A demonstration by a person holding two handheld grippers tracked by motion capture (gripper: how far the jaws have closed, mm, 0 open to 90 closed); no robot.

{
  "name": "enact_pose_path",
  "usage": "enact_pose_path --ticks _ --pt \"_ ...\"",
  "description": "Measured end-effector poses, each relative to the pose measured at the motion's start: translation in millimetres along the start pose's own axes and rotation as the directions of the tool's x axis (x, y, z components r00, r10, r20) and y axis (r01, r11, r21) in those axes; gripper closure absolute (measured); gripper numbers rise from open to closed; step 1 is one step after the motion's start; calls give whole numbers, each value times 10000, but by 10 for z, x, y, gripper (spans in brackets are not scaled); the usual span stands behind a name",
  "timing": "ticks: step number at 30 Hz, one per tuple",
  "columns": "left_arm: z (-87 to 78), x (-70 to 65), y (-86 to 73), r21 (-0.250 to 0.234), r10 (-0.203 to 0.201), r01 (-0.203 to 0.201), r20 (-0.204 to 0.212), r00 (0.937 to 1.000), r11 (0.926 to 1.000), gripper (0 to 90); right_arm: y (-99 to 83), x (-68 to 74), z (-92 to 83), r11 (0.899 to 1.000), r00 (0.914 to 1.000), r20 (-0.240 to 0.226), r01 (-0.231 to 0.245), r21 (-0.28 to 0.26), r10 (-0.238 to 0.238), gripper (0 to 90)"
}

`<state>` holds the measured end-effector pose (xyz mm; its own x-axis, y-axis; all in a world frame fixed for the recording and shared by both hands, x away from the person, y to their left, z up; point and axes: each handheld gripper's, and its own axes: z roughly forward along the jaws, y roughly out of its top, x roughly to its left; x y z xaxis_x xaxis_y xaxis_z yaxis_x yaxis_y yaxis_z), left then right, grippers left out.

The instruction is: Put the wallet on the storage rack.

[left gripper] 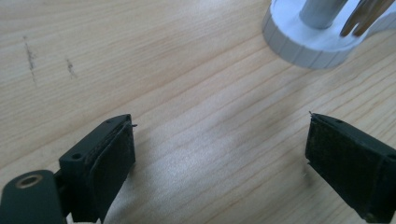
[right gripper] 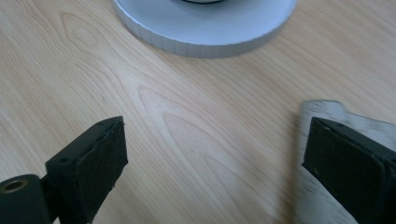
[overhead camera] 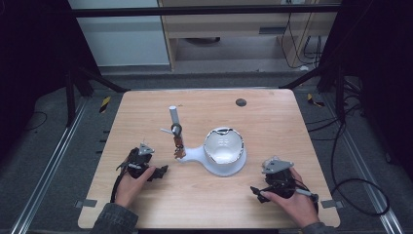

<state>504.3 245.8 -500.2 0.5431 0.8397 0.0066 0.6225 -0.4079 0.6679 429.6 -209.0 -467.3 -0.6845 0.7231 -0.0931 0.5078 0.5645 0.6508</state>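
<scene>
I see one white stand (overhead camera: 214, 163) on the table (overhead camera: 146, 112), lying ahead of and between my two grippers. It has one wide round base and one narrow arm reaching toward the left gripper's side. On the round base sits one white bowl (overhead camera: 223, 145) with a dark rim. From the end of the arm rises one grey post (overhead camera: 174, 118), and one small brown piece (overhead camera: 178, 146) hangs beside it; I cannot tell what that piece is.

My left gripper (overhead camera: 157, 171) rests low over the wood, jaws wide apart with bare table between them. In the left gripper view the small end of the stand (left gripper: 303, 44) with the post foot lies ahead and to the right of the jaws, apart from them.

My right gripper (overhead camera: 257, 192) also stands with jaws apart, gripping nothing. In the right gripper view the round base (right gripper: 205, 32) lies just ahead, not touching. One pale blurred strip (right gripper: 322, 154) lies by its right jaw.

One dark round spot (overhead camera: 240, 102) marks the far side of the table.
</scene>
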Motion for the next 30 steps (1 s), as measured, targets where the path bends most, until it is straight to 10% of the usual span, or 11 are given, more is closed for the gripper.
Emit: enact_pose_path --ticks 13,30 --pt "20 18 -102 -628 227 -227 -4 9997 9978 5 -36 -449 -348 9806 9938 641 -1002 1688 905 99" --pt "18 18 -103 -601 262 -262 -9 9997 9979 4 -55 -660 -100 9312 9847 645 -1742 3201 1621 154"
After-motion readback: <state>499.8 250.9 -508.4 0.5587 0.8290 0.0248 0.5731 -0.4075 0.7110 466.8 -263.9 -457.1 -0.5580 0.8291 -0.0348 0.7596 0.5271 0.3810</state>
